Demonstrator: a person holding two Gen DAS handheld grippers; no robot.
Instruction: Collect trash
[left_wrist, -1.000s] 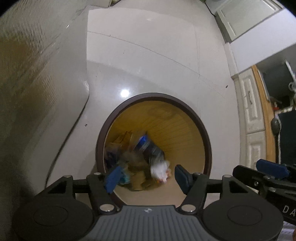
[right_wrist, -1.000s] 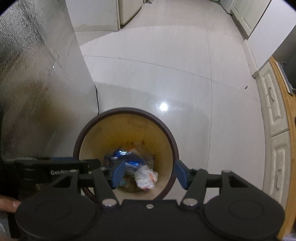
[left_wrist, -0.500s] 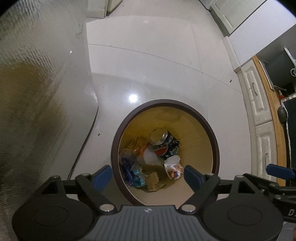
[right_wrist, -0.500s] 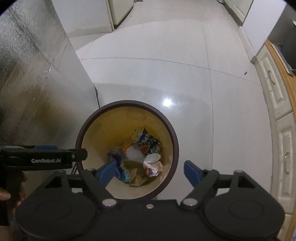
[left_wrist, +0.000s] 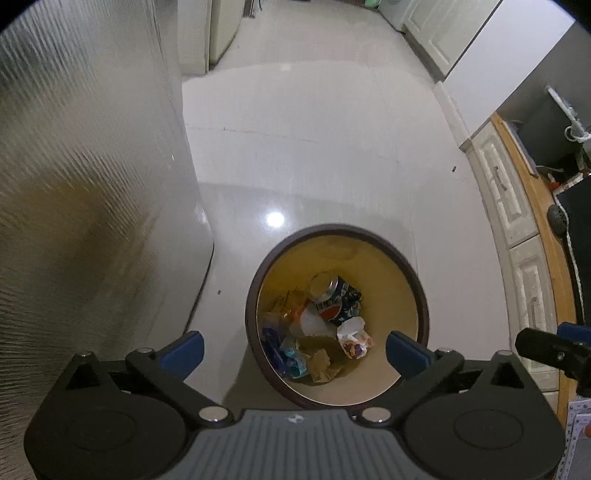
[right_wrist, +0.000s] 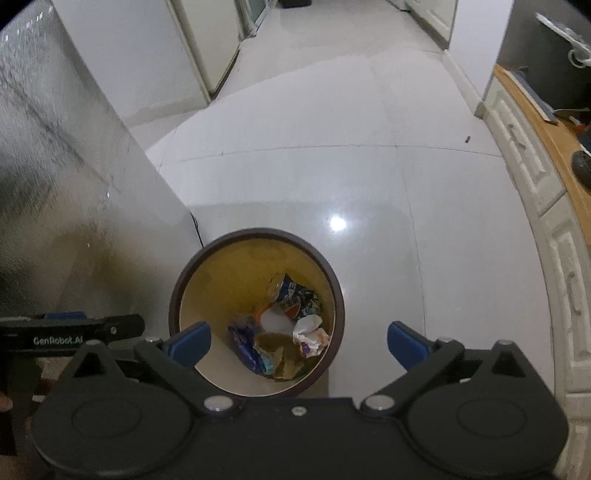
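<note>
A round bin with a dark brown rim (left_wrist: 258, 280) (right_wrist: 177, 295) and a yellow inside stands on the floor below both grippers. In it lie a blue Pepsi can (left_wrist: 328, 299) (right_wrist: 290, 295), a crumpled white wrapper (left_wrist: 352, 338) (right_wrist: 310, 334), a blue wrapper (left_wrist: 275, 347) (right_wrist: 245, 343) and scraps of cardboard (left_wrist: 321, 363). My left gripper (left_wrist: 295, 352) hangs high over the bin, its jaws opening wide, with nothing between them. My right gripper (right_wrist: 297, 342) hangs beside it to the right, jaws also opening and empty.
A tall textured metal panel (left_wrist: 74, 184) (right_wrist: 55, 166) stands close to the left of the bin. White cabinets (left_wrist: 513, 206) under a wooden counter (left_wrist: 532, 184) run along the right. Glossy white tiles (left_wrist: 314, 147) stretch ahead. Part of a hand (right_wrist: 5, 404) shows at the lower left.
Both pairs of jaws have spread much wider and both grippers have risen away from the bin. The blurred can and wrapper have come to rest inside the bin.
</note>
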